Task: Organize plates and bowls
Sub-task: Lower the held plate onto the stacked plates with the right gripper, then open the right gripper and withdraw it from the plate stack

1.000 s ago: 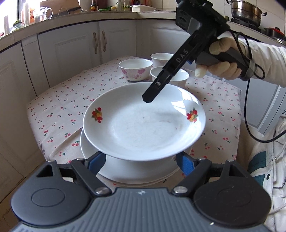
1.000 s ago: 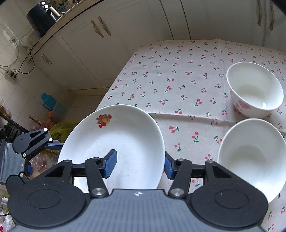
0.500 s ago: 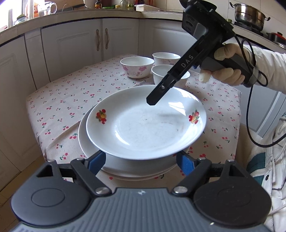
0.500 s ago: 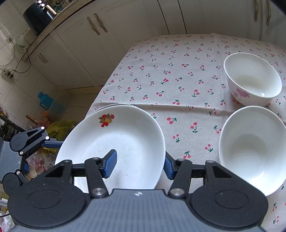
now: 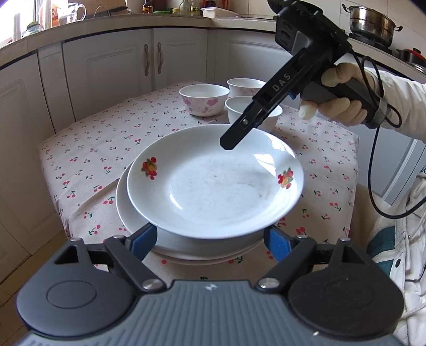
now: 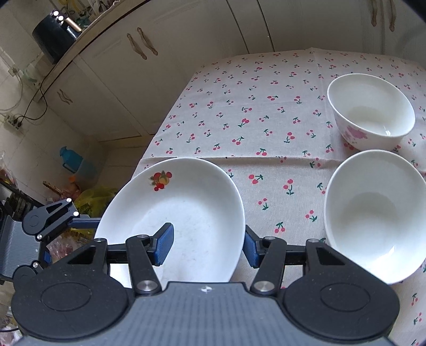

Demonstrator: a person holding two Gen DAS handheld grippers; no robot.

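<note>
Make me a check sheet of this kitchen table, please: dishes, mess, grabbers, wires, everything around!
Surface: cherry-print tablecloth covers the table.
Job's things: top plate tilted over lower plate; flowered bowl, near plain bowl, far plain bowl behind, unstacked.
Clutter: nothing seen.
Grippers: right gripper pinches top plate's rim; left gripper open, jaws just been opening, plates' near edges between them.
Cables: black cable hangs from right gripper's handle.
Surroundings: white cabinets, steel pot on counter.

Both wrist views angled down (close), sharing the fruit-print plate [image 5: 213,186]
</note>
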